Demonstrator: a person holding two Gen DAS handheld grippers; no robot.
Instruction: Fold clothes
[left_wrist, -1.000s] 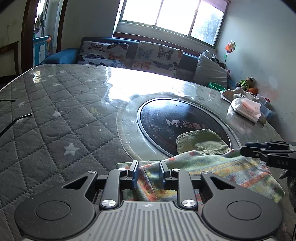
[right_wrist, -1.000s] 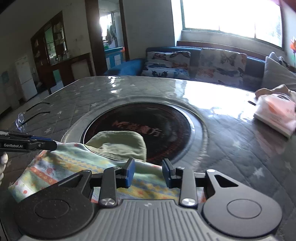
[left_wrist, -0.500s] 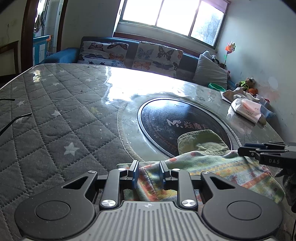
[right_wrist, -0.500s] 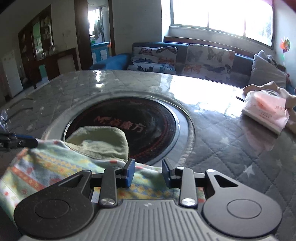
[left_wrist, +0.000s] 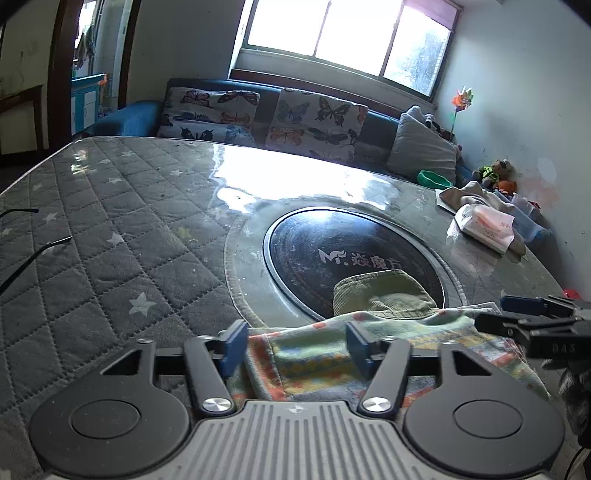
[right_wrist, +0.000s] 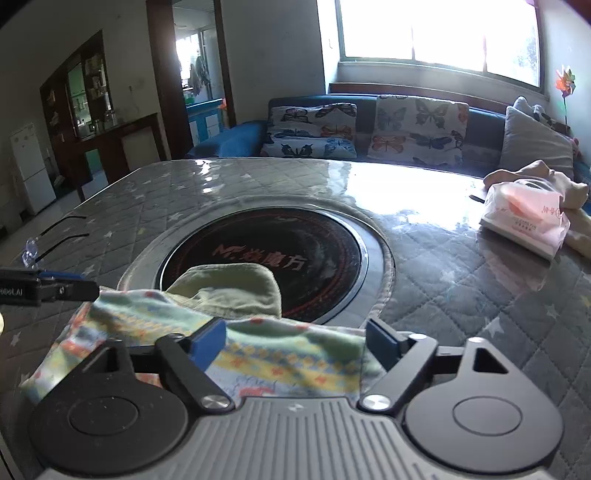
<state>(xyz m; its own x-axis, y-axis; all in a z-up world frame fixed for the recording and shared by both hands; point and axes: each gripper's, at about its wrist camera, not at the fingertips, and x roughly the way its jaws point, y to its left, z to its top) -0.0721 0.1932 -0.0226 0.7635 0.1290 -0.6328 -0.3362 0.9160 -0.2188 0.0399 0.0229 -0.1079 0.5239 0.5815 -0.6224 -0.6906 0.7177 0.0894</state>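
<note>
Opening over the patterned garment, left gripper tilted downward, blue pads spread and clear of the cloth edge lying between them. Opening likewise, right gripper angled down beside it, pads apart with the striped fabric between but unpinched. Lying folded at the tabletop's near edge, with a green cap-like piece resting on the black round insert just beyond. Sitting near the far right edge, a tissue pack.

Sunlit window above blue sofa, butterfly cushions
</note>
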